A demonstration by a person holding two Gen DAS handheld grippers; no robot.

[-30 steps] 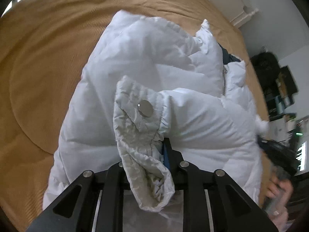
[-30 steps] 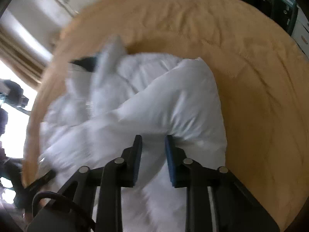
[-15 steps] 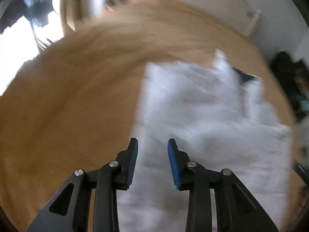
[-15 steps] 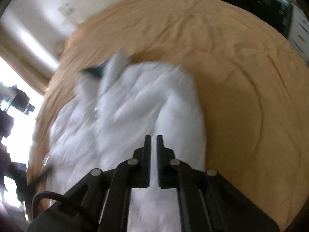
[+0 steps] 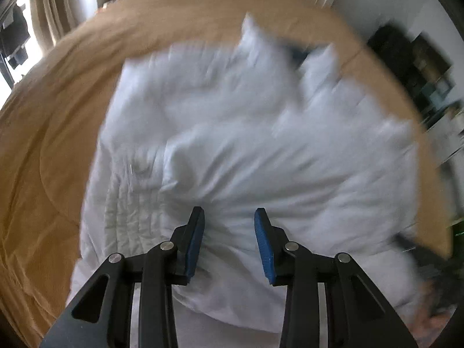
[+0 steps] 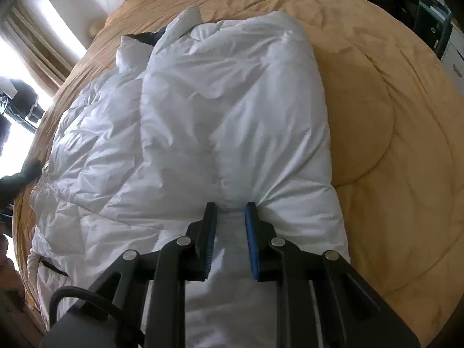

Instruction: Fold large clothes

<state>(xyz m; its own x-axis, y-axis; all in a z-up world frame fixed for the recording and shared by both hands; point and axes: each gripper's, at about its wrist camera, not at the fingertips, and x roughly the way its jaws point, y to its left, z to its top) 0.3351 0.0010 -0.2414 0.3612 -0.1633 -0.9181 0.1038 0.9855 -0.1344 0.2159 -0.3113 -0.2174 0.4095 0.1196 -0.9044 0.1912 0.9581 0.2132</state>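
Observation:
A white puffy jacket (image 5: 232, 130) lies folded in on itself on a tan bedcover (image 5: 52, 121). Its quilted cuff with a metal snap (image 5: 139, 169) rests on its left side. My left gripper (image 5: 229, 213) hovers open over the near part of the jacket, blue pads apart, nothing pinched; this view is blurred. In the right wrist view the jacket (image 6: 232, 87) shows a dark collar lining (image 6: 145, 37) at the far end. My right gripper (image 6: 230, 206) is at the jacket's near edge. Its jaws are opening, with a ridge of white fabric between them.
The tan bedcover (image 6: 391, 121) stretches wide to the right of the jacket. A bright window with curtains (image 6: 43, 43) is at the left. Dark shelving (image 6: 420, 8) stands past the bed's far right corner, and dark furniture (image 5: 406, 58) shows in the left wrist view.
My left gripper let go of the snap cuff, which now lies on the jacket, and swung back over the garment. My right gripper's jaws narrowed, then widened around a ridge at the near edge.

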